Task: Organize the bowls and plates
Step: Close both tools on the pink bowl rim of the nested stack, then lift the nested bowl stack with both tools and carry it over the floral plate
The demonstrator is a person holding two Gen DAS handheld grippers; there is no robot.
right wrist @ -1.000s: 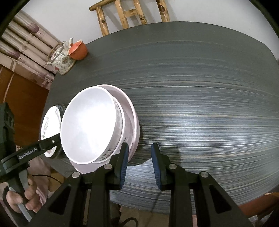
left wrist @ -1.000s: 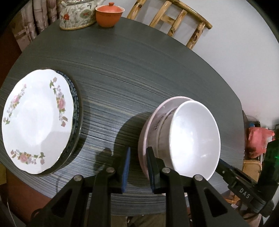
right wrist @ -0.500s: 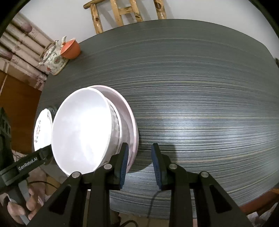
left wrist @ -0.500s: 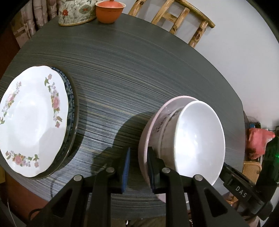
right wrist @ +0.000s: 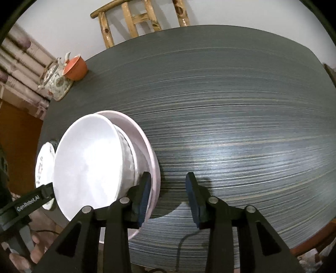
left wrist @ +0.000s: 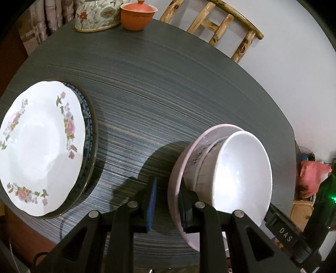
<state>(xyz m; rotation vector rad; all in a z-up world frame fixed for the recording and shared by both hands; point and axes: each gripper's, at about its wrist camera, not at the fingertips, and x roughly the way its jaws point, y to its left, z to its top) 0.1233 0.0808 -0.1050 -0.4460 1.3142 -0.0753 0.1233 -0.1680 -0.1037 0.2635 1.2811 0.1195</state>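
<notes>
Landmark: I take the pink bowl (left wrist: 178, 168) as reference; it sits near the front edge of the desk (left wrist: 157, 88).
White bowl (left wrist: 241, 174): nested inside the pink bowl, with what looks like a third, patterned bowl between them; I cannot be sure of that.
Floral plate (left wrist: 40, 147): left of the pink bowl, well apart, lying on a blue-rimmed plate (left wrist: 87, 117) and a dark one beneath.
Teapot (left wrist: 94, 16) and orange lidded cup (left wrist: 138, 14): far side of the desk from the pink bowl, beside each other.
Left hand-held gripper (left wrist: 167, 201): narrow gap, straddling the pink bowl's left rim; the pads do not seem to press, so I read no hold.
Right hand-held gripper (right wrist: 168, 197): jaws have just been opening; the left pad stands at the pink bowl's right rim, the other over bare desk, nothing clamped.
Handling, my judgement: glazed ceramic, stiff, heavy for its size, slippery, chips on knocks; nested bowls may shift or rattle if tilted.
Where to hold, my judgement: the rim wall, one pad inside and one outside, at opposite sides of the stack, kept level.
Status, my judgement: bowls stacked, plates stacked; sorting looks nearly done.
</notes>
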